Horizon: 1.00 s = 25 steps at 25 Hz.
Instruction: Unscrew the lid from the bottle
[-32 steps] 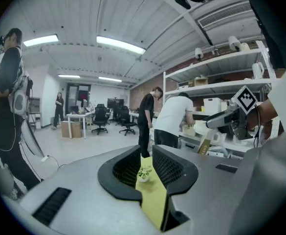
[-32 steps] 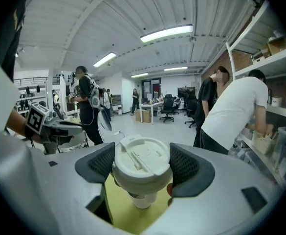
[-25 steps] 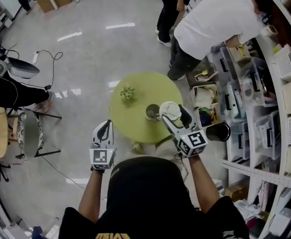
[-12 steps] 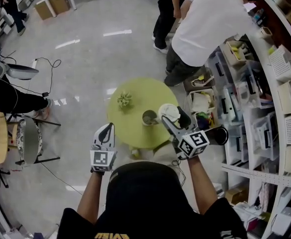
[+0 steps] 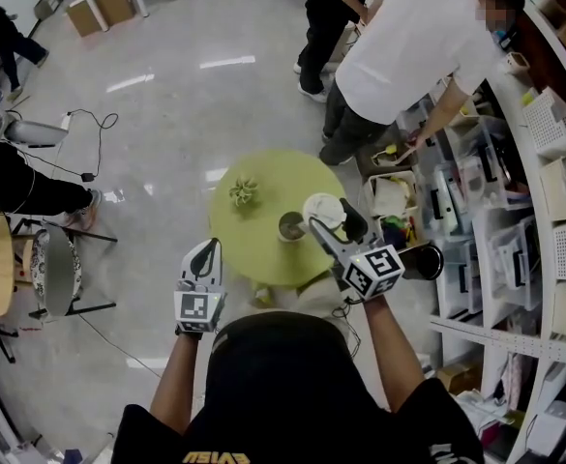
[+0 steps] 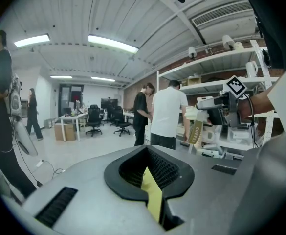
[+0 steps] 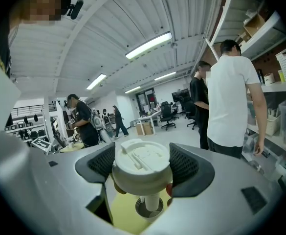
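Hanging left claw: my left gripper (image 5: 202,252) sits left of centre in the lower half of the head view, just beside the table's lower-left edge. Its jaws are pressed together and I hold nothing in them. In the left gripper view only a sliver of yellow-green shows through the slit between the pads.
Table: the round yellow-green table (image 5: 268,167) fills the middle of the head view, standing on a pale glossy floor (image 5: 166,114).
Plant: a small spiky green plant (image 5: 247,190) stands on the left part of the tabletop, well apart from the bottle.
Bottle: the bottle (image 5: 292,226) stands upright on the right half of the table with its mouth open and the lid off. In the right gripper view the open mouth shows at bottom centre, straight beneath the lid.
Lid: the white lid (image 7: 142,161) is clear of the bottle and raised above it, with its top face up. In the head view it sits just right of the bottle's mouth.
Right claw: my right gripper (image 5: 339,224) reaches in from the lower right over the table's right edge. Its jaws are clamped on the lid, one black pad on each side of the rim.
Bystander: a person (image 5: 408,51) in a white shirt bends toward the shelves at upper right.
Shelves: the shelves (image 5: 544,211), loaded with bins and boxes, run down the right edge.
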Tool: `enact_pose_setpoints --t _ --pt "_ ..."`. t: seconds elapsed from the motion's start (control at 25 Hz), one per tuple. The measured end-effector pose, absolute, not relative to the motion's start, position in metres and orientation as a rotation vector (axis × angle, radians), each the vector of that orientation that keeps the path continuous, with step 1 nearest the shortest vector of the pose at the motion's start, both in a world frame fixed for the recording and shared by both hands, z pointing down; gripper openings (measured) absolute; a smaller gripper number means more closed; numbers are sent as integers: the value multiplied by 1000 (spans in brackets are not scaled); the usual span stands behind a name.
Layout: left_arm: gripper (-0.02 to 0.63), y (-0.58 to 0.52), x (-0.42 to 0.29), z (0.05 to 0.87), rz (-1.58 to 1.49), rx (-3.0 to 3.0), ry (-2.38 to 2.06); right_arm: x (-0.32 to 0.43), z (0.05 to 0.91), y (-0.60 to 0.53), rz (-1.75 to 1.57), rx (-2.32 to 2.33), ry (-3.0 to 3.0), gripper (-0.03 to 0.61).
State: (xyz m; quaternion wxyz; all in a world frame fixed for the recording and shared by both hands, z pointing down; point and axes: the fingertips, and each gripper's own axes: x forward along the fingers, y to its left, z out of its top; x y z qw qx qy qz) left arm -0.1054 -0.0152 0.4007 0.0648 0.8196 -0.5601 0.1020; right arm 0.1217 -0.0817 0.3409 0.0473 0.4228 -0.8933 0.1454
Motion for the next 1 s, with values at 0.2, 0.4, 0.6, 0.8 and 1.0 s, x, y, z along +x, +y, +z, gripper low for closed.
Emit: enact_pose_setpoints --t 0.2,0.4,0.6,0.8,1.0 --pt "17 -15 -109 401 310 2477 -1681 114 340 -83 435 1284 -2725 347" --pt "17 -16 -112 401 313 2489 -1675 112 338 -83 434 1300 -2726 347" --pt "17 -17 -114 401 303 2476 -1673 113 337 -84 441 1308 -2732 347" --pt "18 -15 -113 401 302 2485 -1653 109 334 -83 438 1303 -2736 347" --pt "17 -16 -103 403 295 2491 -1632 111 332 -84 432 1287 -2744 347"
